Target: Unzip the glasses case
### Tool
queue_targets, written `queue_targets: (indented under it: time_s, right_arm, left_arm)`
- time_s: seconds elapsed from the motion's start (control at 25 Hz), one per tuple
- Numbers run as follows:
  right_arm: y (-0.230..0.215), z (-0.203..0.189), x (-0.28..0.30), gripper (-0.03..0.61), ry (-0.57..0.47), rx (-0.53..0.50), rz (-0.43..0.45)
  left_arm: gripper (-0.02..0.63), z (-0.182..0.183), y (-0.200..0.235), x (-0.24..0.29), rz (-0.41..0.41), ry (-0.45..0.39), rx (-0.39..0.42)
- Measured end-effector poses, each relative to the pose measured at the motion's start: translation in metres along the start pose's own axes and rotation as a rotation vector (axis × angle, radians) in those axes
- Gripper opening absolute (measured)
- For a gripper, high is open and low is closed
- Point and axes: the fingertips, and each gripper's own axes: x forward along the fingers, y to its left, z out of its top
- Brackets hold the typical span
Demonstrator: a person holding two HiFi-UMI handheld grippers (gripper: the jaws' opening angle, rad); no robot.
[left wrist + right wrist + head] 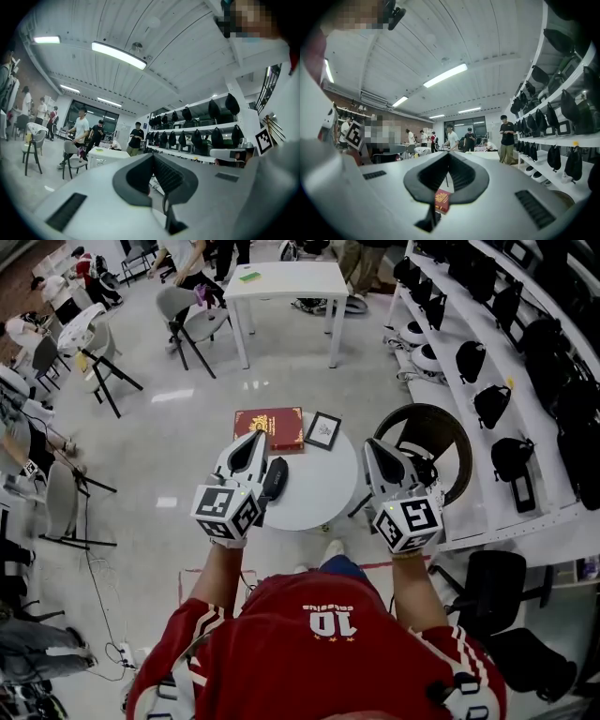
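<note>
The black glasses case (274,477) lies zipped on the small round white table (314,488), partly hidden under my left gripper (254,437). That gripper hovers level above the table's left side, its jaws shut with nothing between them, and it is apart from the case. My right gripper (373,446) is held level over the table's right edge, jaws also together and empty. In the left gripper view the closed left gripper (153,155) points across the room. In the right gripper view the right gripper (449,154) looks the same way, and a red book (442,201) shows below its jaws.
A red book (269,427) and a small black picture frame (323,430) lie at the table's far side. A dark round chair (431,442) stands to the right, beside shelves of black bags (487,362). A white rectangular table (286,282), chairs and several people are further off.
</note>
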Motion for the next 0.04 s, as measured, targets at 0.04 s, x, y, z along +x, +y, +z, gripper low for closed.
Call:
queue_targets:
  time_s: [0.04]
  right_arm:
    - [-0.0001, -0.0002, -0.0003, 0.015, 0.000, -0.001, -0.001]
  left_arm:
    - [0.008, -0.0003, 0.0002, 0.0000, 0.000, -0.001, 0.000]
